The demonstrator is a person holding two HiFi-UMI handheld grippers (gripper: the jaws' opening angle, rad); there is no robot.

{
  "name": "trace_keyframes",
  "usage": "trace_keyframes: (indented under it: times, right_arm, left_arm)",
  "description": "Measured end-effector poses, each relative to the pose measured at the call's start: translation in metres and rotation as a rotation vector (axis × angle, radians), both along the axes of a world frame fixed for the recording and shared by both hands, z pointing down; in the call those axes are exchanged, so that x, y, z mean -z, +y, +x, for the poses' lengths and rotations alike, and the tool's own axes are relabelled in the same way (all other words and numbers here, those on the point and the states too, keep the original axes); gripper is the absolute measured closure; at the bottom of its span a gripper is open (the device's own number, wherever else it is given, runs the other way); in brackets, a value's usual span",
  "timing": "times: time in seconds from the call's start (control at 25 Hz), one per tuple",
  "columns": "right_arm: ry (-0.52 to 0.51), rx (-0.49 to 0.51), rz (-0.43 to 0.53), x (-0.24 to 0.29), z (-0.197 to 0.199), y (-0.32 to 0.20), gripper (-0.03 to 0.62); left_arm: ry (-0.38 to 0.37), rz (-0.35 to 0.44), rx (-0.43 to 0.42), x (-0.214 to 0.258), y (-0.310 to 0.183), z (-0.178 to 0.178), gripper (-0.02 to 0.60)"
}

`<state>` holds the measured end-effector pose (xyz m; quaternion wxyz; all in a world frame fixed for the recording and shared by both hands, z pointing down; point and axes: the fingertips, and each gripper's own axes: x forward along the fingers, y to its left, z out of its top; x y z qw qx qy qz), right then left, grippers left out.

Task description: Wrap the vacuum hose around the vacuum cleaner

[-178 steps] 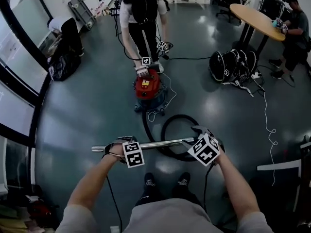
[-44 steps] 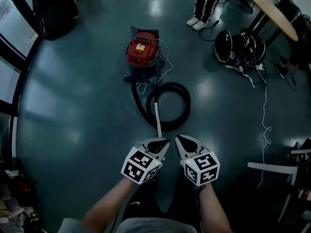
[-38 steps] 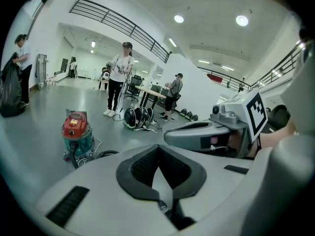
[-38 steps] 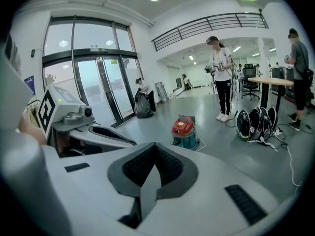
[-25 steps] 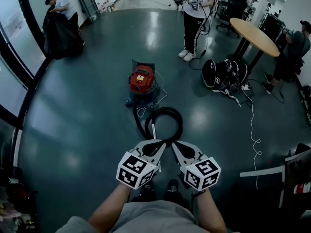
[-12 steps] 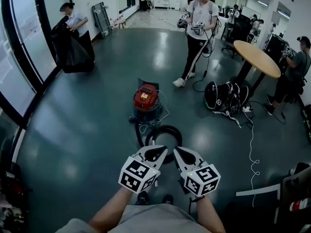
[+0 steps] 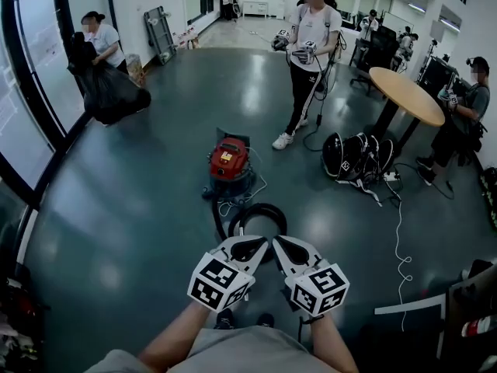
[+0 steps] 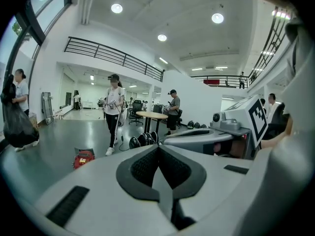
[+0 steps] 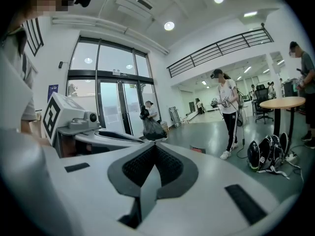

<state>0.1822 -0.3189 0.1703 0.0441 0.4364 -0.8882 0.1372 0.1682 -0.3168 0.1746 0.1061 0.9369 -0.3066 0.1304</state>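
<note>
The red vacuum cleaner (image 7: 229, 162) stands on the dark floor ahead of me, with its black hose (image 7: 244, 217) lying in a loose coil on the floor in front of it. My left gripper (image 7: 262, 242) and right gripper (image 7: 276, 242) hover side by side above the near edge of the coil, tips almost touching each other. Both are shut with nothing between the jaws. The left gripper view shows shut jaws (image 8: 157, 147) and the vacuum cleaner (image 8: 83, 158) small at lower left. In the right gripper view the right gripper (image 9: 155, 145) is shut too, and the vacuum cleaner (image 9: 199, 150) is a small red spot beyond.
A person in white (image 7: 309, 61) stands behind the vacuum, holding grippers. Another person with a black bag (image 7: 105, 68) is at the left by the glass wall. A round wooden table (image 7: 405, 93) and black helmets (image 7: 359, 155) with cables are at the right.
Both grippers held the metal wand earlier; now they are empty, together and slightly higher. My head view has tilted up, showing more of the room. The person behind the vacuum has shifted.
</note>
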Motion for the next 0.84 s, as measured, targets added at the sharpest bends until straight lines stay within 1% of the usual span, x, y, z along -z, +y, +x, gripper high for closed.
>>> trace_keyframes:
  times: [0.32,0.84]
  right_arm:
    - [-0.010,-0.019,0.017,0.0078,0.0045,0.0009,0.591]
    - [-0.009,-0.026,0.025,0.0087,0.0066,0.0026,0.591]
  left_arm:
    - [0.011,0.010,-0.014,0.0046,-0.0019,0.0042,0.575]
    - [0.010,-0.002,-0.024,-0.0003,0.0010,0.0089,0.575]
